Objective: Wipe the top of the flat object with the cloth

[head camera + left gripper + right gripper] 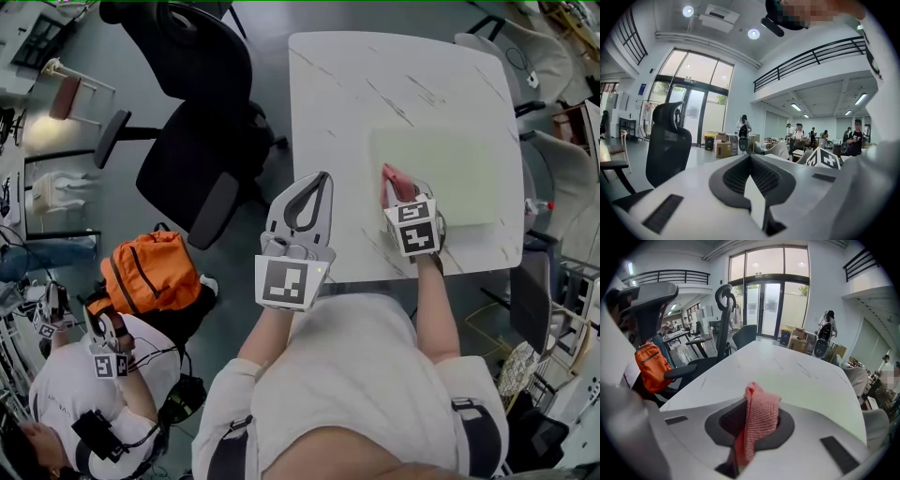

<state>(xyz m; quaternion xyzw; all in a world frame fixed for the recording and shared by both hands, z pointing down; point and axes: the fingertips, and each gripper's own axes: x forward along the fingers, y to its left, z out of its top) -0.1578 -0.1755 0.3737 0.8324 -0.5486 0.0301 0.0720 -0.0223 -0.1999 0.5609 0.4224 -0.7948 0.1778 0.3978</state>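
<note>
The white marble table (356, 75) is the biggest thing here, with a black office chair (187, 122) off its 9 o'clock side. A pale green flat object (450, 169) lies toward the table's 4 o'clock corner. The left gripper (322, 180) hangs by the 7 o'clock corner, its jaws pressed together on nothing. The right gripper (398, 187) is at the flat object's 8 o'clock side, clamped on a pink cloth (757, 423).
</note>
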